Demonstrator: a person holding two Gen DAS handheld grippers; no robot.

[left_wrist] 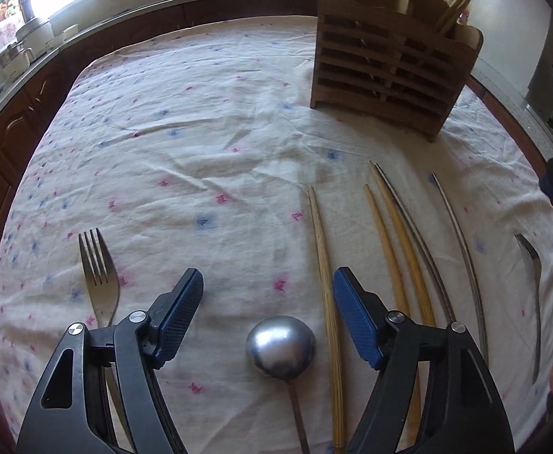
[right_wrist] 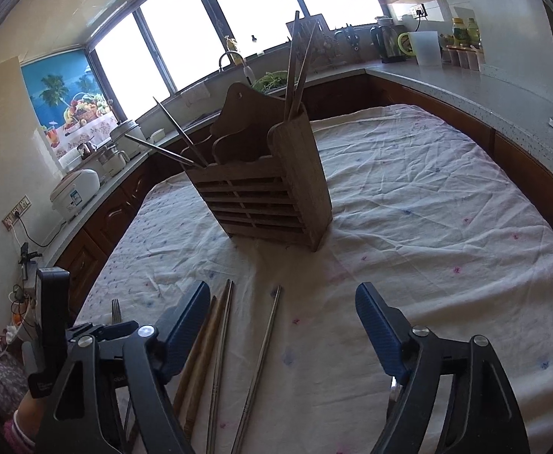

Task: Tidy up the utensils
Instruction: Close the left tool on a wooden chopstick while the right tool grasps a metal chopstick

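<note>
Between your left gripper's (left_wrist: 268, 304) spread jaws, close to the camera, lies the round steel spoon bowl-down (left_wrist: 280, 346), its handle running back under the view. Just outside the left-hand jaw lies a steel fork (left_wrist: 98, 283), tines pointing away. Under and beyond the right-hand jaw lie three pale bamboo chopsticks (left_wrist: 327, 287) and two thin metal chopsticks (left_wrist: 462, 253), side by side; farther out rests a second fork (left_wrist: 532, 276). Ahead and to the right stands the slatted wooden utensil holder (left_wrist: 386, 72) on the white flowered tablecloth (left_wrist: 201, 132).

Your right gripper (right_wrist: 282, 325) also has its jaws spread, holding nothing. One metal chopstick (right_wrist: 261, 359) lies between them; the holder (right_wrist: 269, 193) stands upright straight ahead, chopsticks leaning out of it.
</note>
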